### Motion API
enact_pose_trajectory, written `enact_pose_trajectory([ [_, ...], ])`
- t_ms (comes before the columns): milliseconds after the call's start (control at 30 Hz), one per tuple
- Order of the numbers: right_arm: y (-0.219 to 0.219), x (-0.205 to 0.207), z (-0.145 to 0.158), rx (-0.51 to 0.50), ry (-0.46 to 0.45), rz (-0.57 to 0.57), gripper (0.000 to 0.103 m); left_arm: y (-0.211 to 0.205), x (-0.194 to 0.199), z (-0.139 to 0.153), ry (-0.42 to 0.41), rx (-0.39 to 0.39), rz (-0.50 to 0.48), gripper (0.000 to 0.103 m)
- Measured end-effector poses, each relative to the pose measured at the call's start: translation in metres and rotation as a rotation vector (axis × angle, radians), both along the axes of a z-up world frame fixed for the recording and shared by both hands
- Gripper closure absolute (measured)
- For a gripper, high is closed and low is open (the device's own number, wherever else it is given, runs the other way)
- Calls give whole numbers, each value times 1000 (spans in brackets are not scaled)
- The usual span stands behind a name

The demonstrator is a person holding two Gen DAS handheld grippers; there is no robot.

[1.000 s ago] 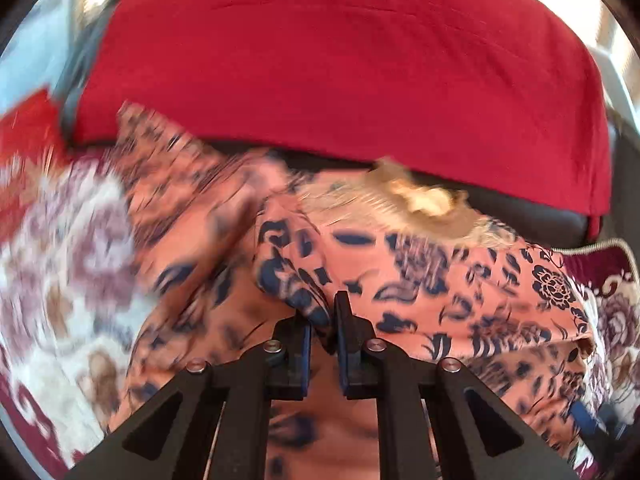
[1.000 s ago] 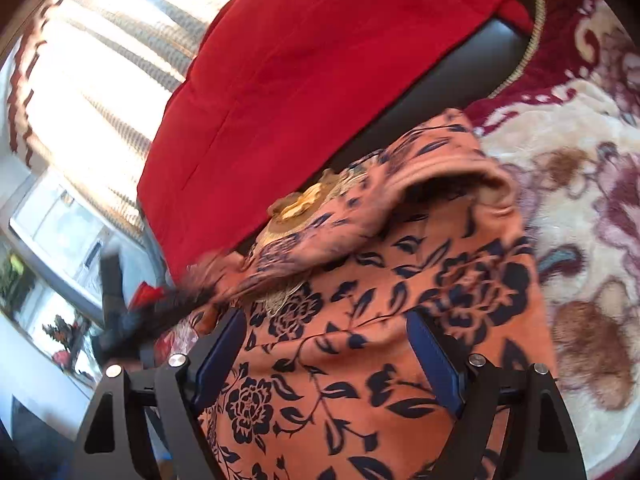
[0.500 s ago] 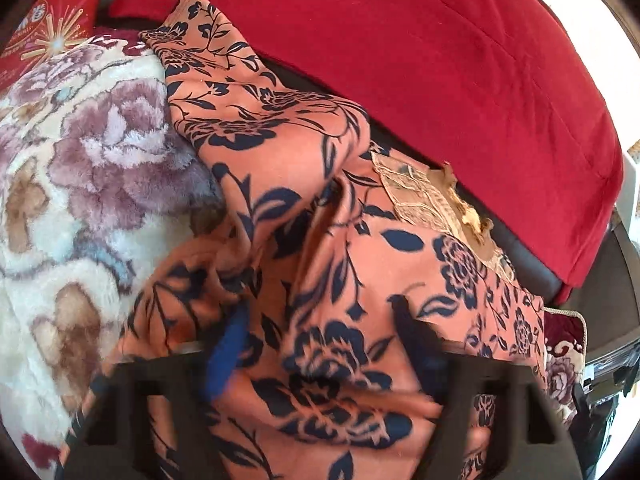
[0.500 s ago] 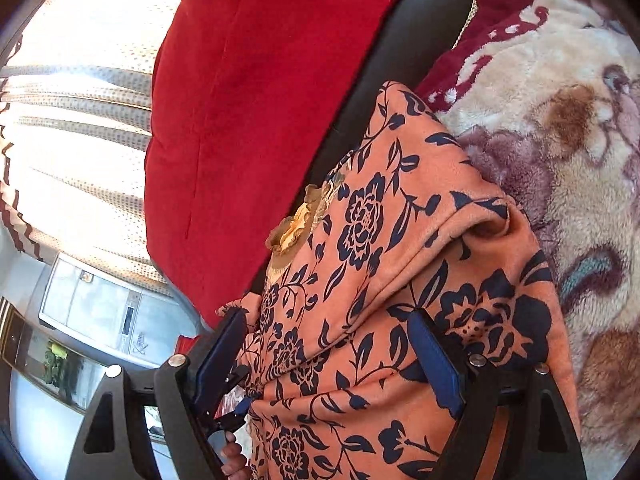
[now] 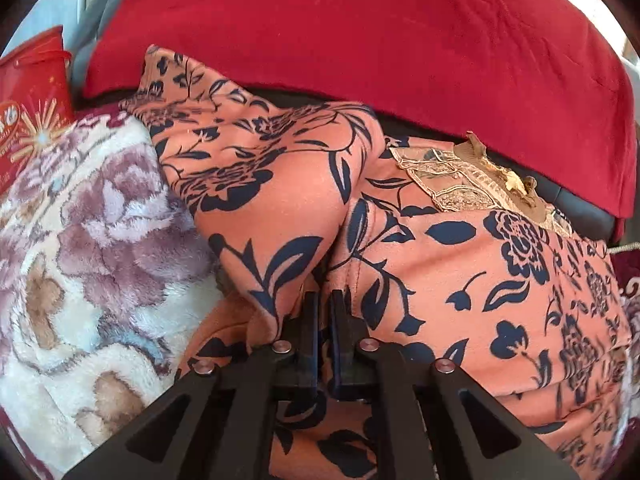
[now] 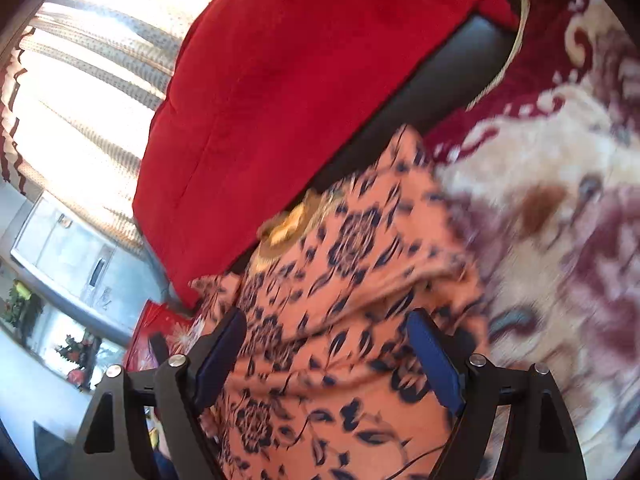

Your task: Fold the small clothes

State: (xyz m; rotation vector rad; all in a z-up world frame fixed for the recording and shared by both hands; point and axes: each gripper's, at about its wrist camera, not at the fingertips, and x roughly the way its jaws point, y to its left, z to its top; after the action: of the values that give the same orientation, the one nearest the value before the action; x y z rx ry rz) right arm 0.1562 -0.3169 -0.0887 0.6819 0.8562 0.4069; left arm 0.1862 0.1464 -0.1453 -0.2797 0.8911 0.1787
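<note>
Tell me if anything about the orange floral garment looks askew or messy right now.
The orange floral garment is not flat: a sleeve lies bunched in a raised fold beside the gold neckline trim, spilling onto the floral blanket. The left tool pinches a ridge of cloth; the right tool stays open.

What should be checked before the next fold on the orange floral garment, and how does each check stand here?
1. Left gripper clamped on the orange floral garment: ok, fingers closed with fabric pinched between them.
2. Right gripper free to take a grip: ok, jaws wide open above the cloth.
3. Garment lying flat: not ok, a raised fold bulges beside the left gripper.
4. Embroidered neckline visible for orientation: ok.
5. Garment supported on the floral blanket: ok.
6. Right view sharp enough to judge contact: cannot tell, blurred.
</note>
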Motion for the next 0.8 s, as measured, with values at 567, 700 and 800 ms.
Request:
enact_pose_trajectory([
  [567,8,48,-18,-388,96,-112,54,15,-7,-7,-72,-138,1,94],
  [700,18,67,9,-359,1,-64,30,22,-8,-7,-78,-189,1,94],
  [800,27,108,-1,-275,46,17,29,23,-8,-8,-82,-201,2,94],
])
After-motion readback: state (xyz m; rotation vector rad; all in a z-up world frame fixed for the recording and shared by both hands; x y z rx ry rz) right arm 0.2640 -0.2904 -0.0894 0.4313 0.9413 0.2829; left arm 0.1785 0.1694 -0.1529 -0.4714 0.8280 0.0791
